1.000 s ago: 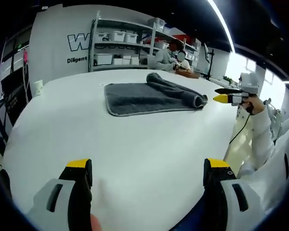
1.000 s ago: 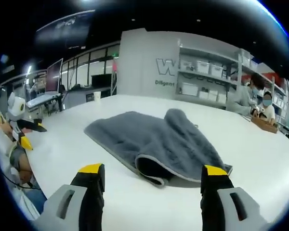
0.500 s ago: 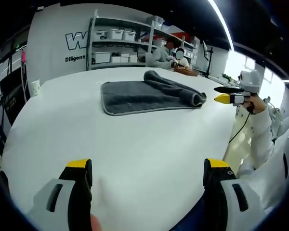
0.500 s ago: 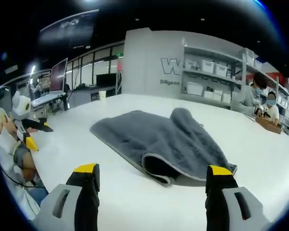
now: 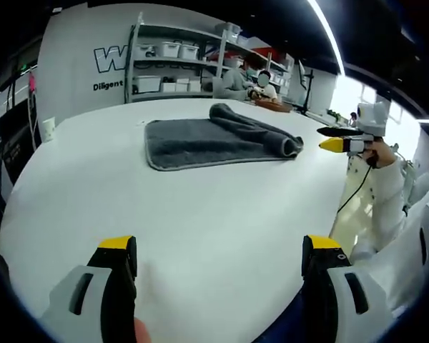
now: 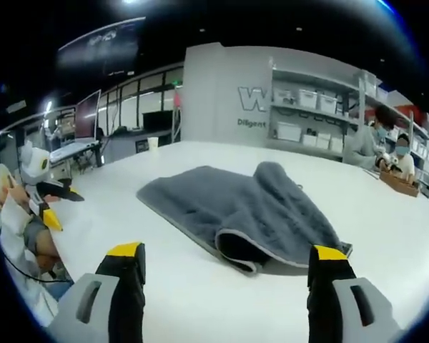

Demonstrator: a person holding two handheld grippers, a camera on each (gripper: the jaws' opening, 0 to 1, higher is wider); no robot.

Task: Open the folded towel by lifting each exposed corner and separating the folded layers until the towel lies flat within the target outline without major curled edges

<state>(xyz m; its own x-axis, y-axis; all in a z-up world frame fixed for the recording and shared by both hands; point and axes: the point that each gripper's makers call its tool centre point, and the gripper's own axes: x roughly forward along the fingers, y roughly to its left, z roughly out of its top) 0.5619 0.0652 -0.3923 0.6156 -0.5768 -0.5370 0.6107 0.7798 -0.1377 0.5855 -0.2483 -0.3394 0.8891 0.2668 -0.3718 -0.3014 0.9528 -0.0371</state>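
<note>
The right gripper (image 6: 225, 268) has come a bit closer to the towel (image 6: 236, 207), which lies folded on the table (image 5: 200, 207) just ahead of its spread jaws. The left gripper (image 5: 218, 261) is spread too, far back from it.

A white table (image 5: 200, 207) is carrying a grey towel (image 5: 207, 139), lying partly folded with one side bunched, and a cup (image 5: 48, 128) near its edge.

fingers (image 5: 118, 275): black, yellow-tipped | housings: grey, slotted | sleeve (image 5: 386, 193): white | cable (image 5: 354, 189): black
</note>
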